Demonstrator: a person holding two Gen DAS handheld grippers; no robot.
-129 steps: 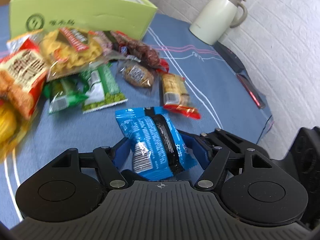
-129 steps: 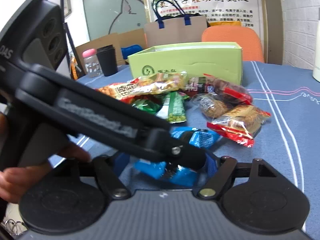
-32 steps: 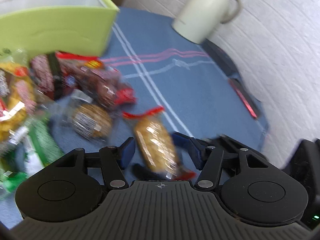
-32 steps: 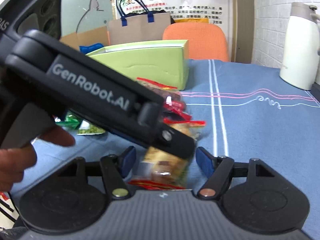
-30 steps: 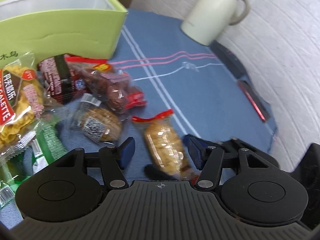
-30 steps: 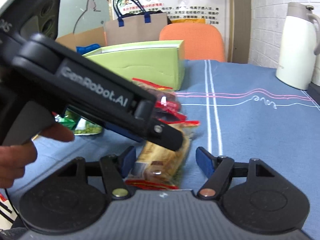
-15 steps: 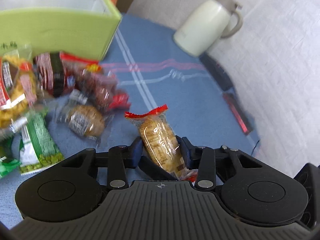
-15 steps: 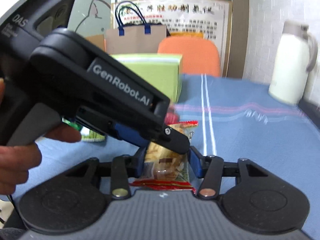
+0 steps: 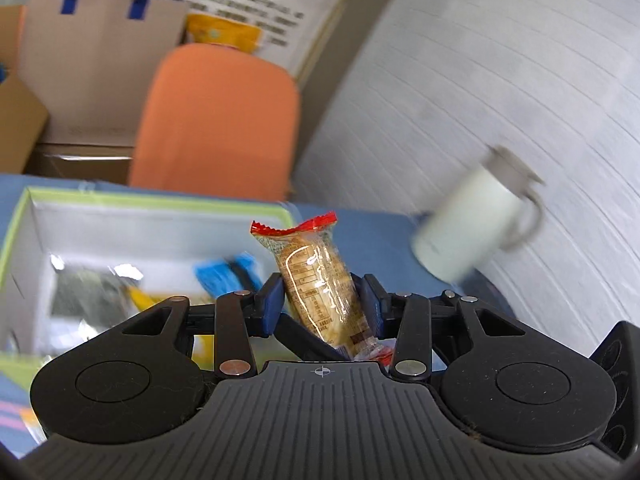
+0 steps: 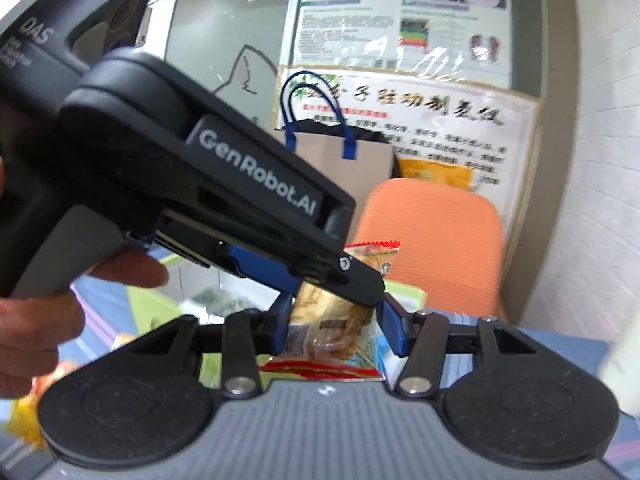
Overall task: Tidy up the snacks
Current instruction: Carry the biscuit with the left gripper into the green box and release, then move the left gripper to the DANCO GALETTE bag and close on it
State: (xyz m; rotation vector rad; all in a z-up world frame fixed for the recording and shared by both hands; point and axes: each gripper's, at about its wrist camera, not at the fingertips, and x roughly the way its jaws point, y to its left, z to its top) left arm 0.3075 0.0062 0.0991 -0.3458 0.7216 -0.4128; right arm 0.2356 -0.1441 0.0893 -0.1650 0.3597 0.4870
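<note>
My left gripper (image 9: 322, 300) is shut on a clear cracker packet with red ends (image 9: 320, 280), held in the air. My right gripper (image 10: 336, 320) is shut on the same cracker packet (image 10: 332, 320) from the other side; the left gripper's body crosses over it in the right wrist view. The open green box (image 9: 100, 204) lies below and ahead to the left. It holds a blue packet (image 9: 224, 272) and other blurred snacks.
A white thermos jug (image 9: 472, 228) stands on the blue tablecloth at the right. An orange chair (image 9: 216, 120) and a paper bag with blue handles (image 9: 92, 36) are behind the box. A brick wall is on the right.
Both grippers closed on the cracker packet on the table, then lifted it and carried it up toward the green box. The view now looks over the box's open top.
</note>
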